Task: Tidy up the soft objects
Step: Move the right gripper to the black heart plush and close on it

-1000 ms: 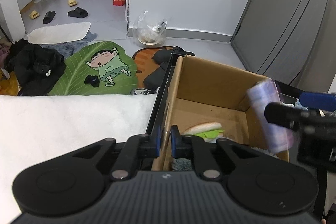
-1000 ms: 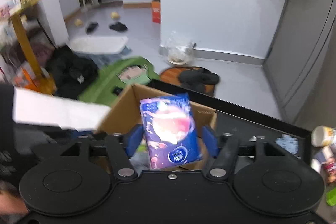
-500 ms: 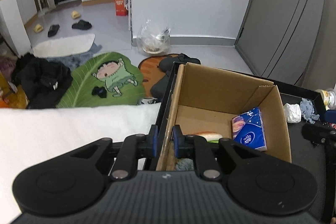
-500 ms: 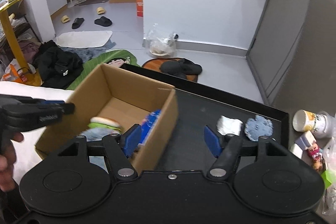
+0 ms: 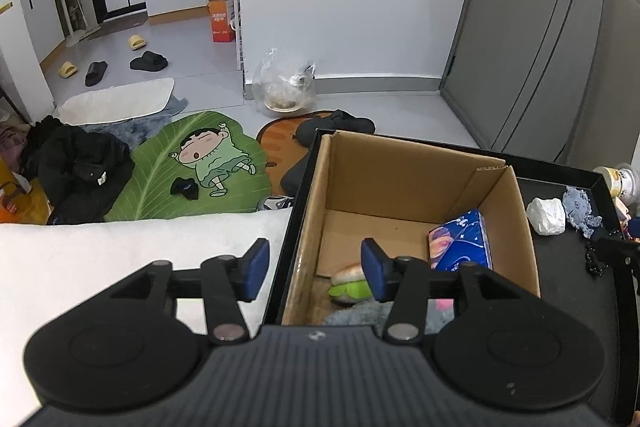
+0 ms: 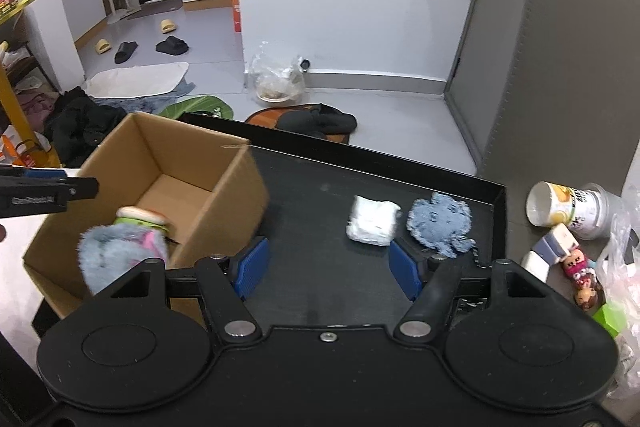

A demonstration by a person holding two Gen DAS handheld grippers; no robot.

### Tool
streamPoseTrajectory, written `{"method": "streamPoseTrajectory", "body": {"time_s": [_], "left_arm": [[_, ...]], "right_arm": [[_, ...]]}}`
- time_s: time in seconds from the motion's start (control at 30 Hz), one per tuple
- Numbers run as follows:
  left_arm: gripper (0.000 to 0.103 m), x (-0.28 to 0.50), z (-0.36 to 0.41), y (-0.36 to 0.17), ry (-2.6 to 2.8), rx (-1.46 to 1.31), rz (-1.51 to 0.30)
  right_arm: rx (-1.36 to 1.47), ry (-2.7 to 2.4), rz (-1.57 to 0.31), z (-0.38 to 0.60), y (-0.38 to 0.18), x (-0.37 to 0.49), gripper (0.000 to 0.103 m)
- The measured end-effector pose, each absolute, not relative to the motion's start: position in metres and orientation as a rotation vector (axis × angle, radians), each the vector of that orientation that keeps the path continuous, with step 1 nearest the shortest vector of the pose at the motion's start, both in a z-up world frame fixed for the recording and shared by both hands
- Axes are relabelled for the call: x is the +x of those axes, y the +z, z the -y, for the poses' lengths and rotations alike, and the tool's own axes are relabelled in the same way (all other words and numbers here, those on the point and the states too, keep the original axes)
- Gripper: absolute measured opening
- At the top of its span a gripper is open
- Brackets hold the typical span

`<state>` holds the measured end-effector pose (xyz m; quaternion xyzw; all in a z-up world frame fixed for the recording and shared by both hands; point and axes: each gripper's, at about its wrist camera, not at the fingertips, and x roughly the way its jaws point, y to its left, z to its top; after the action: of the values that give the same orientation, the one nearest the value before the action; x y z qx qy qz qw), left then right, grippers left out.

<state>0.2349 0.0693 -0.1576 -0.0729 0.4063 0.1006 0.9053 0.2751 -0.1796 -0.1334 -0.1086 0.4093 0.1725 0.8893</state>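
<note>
Right wrist view: right hand-held gripper (image 6: 327,271) released over worktop (image 6: 320,195); white packet (image 6: 372,219) at 12 o'clock. Left hand-held gripper (image 5: 314,269) released, straddling cardboard box (image 5: 404,163) wall.

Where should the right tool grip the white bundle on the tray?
Across the white bundle's short sides, coming straight down from above. It lies flat and squarish on the black tray, apart from the blue cloth beside it, and the right tool is open, probably wide enough.

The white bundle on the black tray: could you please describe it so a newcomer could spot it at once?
Find the black tray right of the cardboard box. Two soft things lie side by side near its far right corner. The white bundle is the left, blocky one; its neighbour, the blue cloth, is flat and frayed.
</note>
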Motion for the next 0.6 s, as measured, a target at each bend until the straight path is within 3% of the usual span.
{"method": "streamPoseTrajectory", "body": {"time_s": [0.33, 0.5, 0.6], "left_arm": [[0.06, 0.237, -0.062, -0.161, 0.203, -0.134, -0.833], [0.063, 0.239, -0.061, -0.16, 0.208, -0.122, -0.832], [0.066, 0.24, -0.058, -0.162, 0.206, -0.095, -0.827]], "right_arm": [[-0.207, 0.264, -0.832, 0.212, -0.161, 0.288, 0.078], [-0.229, 0.335, -0.721, 0.211, -0.158, 0.283, 0.103], [-0.251, 0.343, -0.714, 0.212, -0.162, 0.287, 0.103]]}}
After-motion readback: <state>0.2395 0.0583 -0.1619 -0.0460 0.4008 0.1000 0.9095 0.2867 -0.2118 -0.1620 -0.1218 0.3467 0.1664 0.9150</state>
